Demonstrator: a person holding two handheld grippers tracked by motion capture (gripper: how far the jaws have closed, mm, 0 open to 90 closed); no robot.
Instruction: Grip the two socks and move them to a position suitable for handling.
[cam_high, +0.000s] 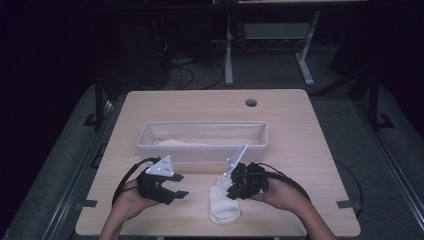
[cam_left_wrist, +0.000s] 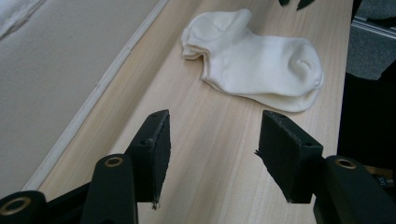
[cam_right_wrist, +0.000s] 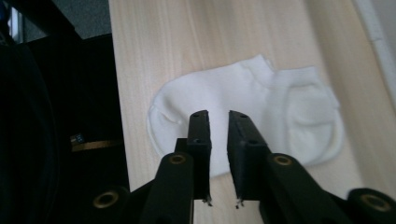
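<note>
Table (cam_high: 300, 130): pale wood top with a round cable hole (cam_high: 251, 102) near its far edge, spanning the middle of the high view.
Fabric bin (cam_high: 150, 134): long, white, open-topped, lying crosswise at the centre of the high view; pale cloth (cam_high: 182, 142) inside along the bottom; its side wall fills the upper left of the left gripper view.
Sock (cam_high: 223, 202): white ankle sock lying flat on the table, lower centre of the high view, in front of the bin and apart from it; upper centre-right of the left gripper view (cam_left_wrist: 261, 60); centre of the right gripper view (cam_right_wrist: 280, 112).
Left gripper (cam_high: 175, 187): lower left of the high view, held in the left hand (cam_high: 131, 197), well to the left of the sock; jaws spread wide over bare wood, nothing between them, released.
Right gripper (cam_high: 231, 192): lower centre-right of the high view, held in the right hand (cam_high: 282, 192), tips over the sock's upper end; jaws nearly together with a narrow gap showing, no fabric caught between them, not grasping.
</note>
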